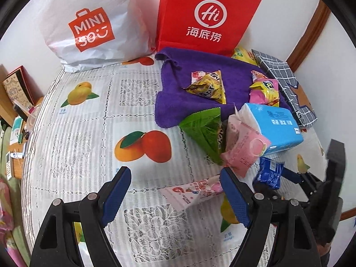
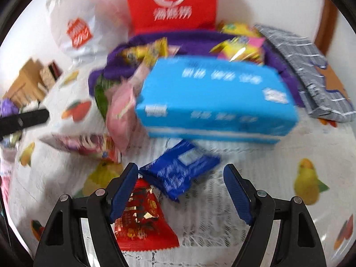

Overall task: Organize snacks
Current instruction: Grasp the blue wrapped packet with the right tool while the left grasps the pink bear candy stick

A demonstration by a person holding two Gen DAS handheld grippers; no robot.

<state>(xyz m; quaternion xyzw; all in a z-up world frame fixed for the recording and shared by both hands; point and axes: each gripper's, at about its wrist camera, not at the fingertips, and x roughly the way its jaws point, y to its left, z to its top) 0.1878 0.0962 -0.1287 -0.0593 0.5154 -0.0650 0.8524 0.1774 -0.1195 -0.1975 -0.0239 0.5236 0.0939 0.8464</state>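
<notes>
Here, the right gripper [image 2: 180, 191], jaws wide and empty, nears the blue packet [image 2: 178, 173] | left gripper [image 1: 175, 197] open, empty | next: straddle packet, close.

— What's between the right gripper [image 2: 180, 191] fingers?

— Nothing gripped; jaws wide apart. A blue packet [image 2: 178, 171] lies on the tablecloth [image 2: 213, 204] just ahead, nearer the left finger. A red packet [image 2: 142, 220] sits partly behind that finger.

— And beyond?

— A blue box [image 2: 213, 102], a pink packet [image 2: 121, 113] leaning beside it, a purple towel [image 2: 115, 66] with yellow snacks [image 2: 146, 51], a red bag [image 2: 171, 2] behind. All blurred.
</notes>
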